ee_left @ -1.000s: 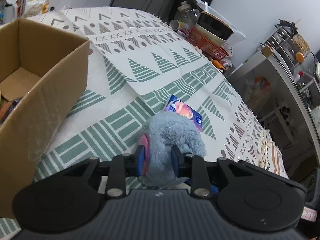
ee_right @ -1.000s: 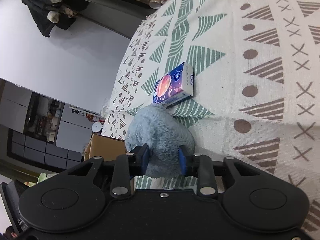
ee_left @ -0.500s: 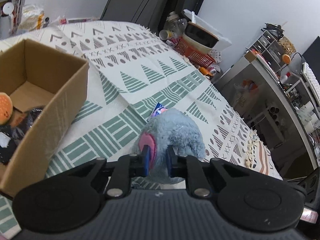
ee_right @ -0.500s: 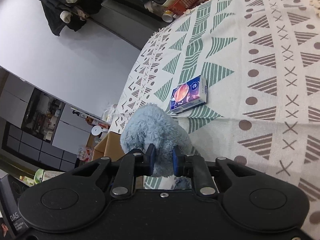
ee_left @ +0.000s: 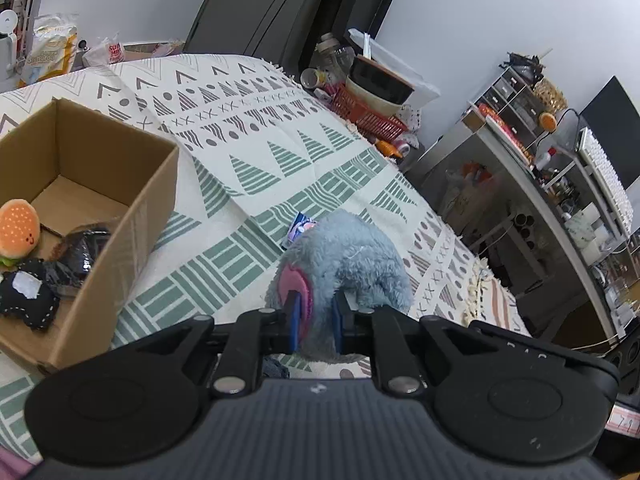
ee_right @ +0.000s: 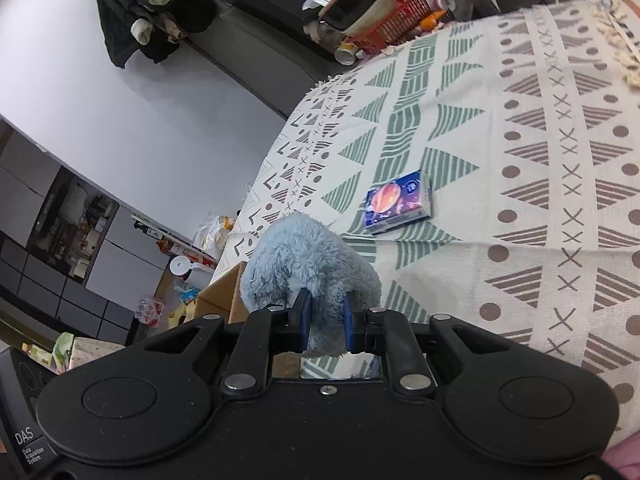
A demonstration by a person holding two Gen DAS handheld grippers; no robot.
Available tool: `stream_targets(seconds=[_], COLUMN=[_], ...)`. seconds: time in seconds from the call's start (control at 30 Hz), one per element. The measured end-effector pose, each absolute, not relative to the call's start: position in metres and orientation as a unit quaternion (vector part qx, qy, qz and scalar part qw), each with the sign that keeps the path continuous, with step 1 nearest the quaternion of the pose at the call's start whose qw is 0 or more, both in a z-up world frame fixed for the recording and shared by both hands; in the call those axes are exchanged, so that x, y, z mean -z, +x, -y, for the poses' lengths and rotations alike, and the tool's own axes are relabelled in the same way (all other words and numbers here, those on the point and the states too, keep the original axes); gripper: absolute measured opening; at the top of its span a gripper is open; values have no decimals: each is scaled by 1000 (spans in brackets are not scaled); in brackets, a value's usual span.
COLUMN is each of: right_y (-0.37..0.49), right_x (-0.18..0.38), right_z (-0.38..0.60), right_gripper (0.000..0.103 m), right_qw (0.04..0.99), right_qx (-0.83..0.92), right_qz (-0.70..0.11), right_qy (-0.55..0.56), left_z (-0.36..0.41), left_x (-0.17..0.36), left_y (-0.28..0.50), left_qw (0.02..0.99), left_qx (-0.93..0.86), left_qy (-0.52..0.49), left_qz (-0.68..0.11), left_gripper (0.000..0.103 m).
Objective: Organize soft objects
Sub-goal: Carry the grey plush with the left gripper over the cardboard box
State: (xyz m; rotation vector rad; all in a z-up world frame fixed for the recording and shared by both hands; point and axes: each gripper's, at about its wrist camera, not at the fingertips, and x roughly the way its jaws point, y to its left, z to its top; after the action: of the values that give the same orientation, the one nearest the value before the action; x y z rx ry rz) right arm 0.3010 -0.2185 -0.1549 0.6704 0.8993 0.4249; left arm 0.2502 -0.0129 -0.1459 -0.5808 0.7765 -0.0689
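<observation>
A fluffy grey-blue plush toy (ee_left: 352, 256) with a pink patch is held off the patterned cloth by both grippers. My left gripper (ee_left: 316, 322) is shut on its lower part by the pink patch. My right gripper (ee_right: 325, 320) is shut on the same plush toy (ee_right: 308, 260) from the other side. An open cardboard box (ee_left: 132, 216) stands at the left in the left wrist view. It holds a burger plush (ee_left: 18, 228), a black plush (ee_left: 28, 292) and a dark wrapped item. The box corner (ee_right: 224, 296) shows behind the plush in the right wrist view.
A blue tissue pack (ee_right: 400, 202) lies on the cloth beyond the plush; its edge (ee_left: 298, 226) peeks out in the left wrist view. A red basket (ee_left: 368, 114) with bowls and jars stands at the table's far edge. Shelves (ee_left: 560, 184) stand to the right.
Both grippers have closed tighter on the plush and lifted it up from the cloth. The box interior has come more into the left wrist view.
</observation>
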Motion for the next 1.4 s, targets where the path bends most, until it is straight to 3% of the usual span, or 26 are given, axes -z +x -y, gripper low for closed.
stream_targets(seconds=[0.9, 1.4], right_y=[290, 305], right_x=[103, 109], right_z=[132, 63], right_gripper=[16, 16], right_qw=[856, 845], right_qx=[-215, -251], right_qz=[-392, -407], right_qy=[260, 240], left_z=[-68, -134], left_x=[116, 123], left_y=[233, 228], left_qw=[885, 872], left_qx=[26, -39], left_qy=[-320, -369], left_qz=[-336, -321], left_gripper=[15, 15])
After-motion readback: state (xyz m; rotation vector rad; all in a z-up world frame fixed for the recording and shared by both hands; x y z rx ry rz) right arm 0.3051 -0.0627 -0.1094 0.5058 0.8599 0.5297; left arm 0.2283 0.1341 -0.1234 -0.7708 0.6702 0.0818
